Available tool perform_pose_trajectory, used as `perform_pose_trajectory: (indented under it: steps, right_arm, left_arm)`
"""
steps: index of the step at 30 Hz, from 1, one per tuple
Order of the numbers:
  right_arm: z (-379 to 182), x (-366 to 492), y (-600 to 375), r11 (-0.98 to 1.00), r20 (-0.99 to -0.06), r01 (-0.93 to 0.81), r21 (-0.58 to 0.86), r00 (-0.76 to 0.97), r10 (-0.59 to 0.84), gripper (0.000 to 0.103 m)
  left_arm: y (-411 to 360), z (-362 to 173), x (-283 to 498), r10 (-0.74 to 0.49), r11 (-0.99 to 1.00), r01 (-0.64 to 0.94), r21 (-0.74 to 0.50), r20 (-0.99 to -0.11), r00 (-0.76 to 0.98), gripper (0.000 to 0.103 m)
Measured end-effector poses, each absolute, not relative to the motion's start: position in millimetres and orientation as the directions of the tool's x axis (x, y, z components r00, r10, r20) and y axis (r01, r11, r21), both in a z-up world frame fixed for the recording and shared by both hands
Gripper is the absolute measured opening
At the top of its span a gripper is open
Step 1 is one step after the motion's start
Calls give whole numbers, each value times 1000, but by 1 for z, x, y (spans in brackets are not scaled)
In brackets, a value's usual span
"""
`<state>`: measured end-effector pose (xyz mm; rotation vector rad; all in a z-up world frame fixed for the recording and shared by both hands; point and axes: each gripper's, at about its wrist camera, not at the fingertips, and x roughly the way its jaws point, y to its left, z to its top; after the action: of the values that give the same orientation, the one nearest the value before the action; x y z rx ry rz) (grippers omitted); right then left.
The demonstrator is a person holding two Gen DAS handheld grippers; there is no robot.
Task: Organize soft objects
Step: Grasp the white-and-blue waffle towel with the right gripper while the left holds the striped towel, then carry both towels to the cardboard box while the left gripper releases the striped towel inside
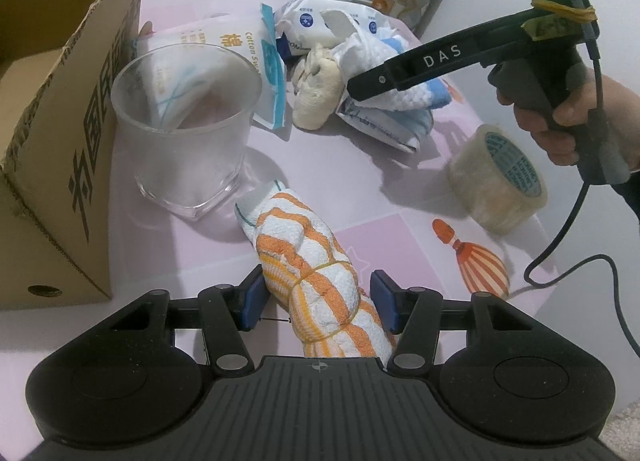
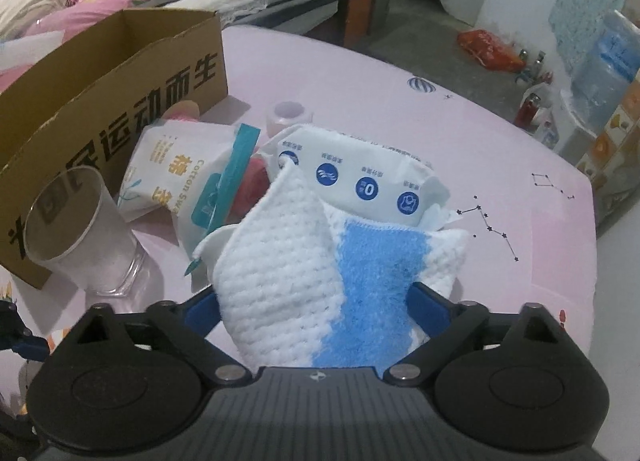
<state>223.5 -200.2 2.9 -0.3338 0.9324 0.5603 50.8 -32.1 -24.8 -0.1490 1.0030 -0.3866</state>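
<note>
My left gripper is shut on an orange-and-white striped towel, rolled and bound with rubber bands, its far end resting on the pink table. My right gripper is shut on a white-and-blue cloth and holds it over the pile; it also shows in the left wrist view above a cream cloth bundle. An open cardboard box stands at the left, also seen in the right wrist view.
A clear glass cup stands beside the box. A cotton swab pack and a wet wipes pack lie in the pile. A tape roll sits at the right. Bedding and clutter lie beyond the table.
</note>
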Motion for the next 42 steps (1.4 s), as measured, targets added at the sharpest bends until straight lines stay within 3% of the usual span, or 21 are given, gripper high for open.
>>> perform_pose_trajectory:
  steps: [9,11,13,16,30,42]
  right_arm:
    - [2,219,-206,799,-828,-602,-5,451,334,46]
    - [4,219,-209,803,-823,-595,6,453,343,41]
    - [9,218,-214,818,-813,-575,24,464,351,23]
    - [21,216,-226,843,-789,-536,41,500,356,15]
    - [93,167,-263,852,-621,-505,139,625,473,14]
    - [143,98,-237,748,-481,-640,173,608,631,14]
  left_arm:
    - [-32,-25,48,-376,925,242,-292,-788,488,53]
    - [-32,-25,47,-376,926,241,-292,-787,490,52]
    - [-31,-25,47,-375,926,239,-293,-786,492,51]
    - [-30,-24,46,-375,926,234,-295,-784,495,49]
    - [-30,-3,21,-384,922,277,-271,-741,552,46]
    - [-2,59,-38,-331,944,247,-220,-627,706,46]
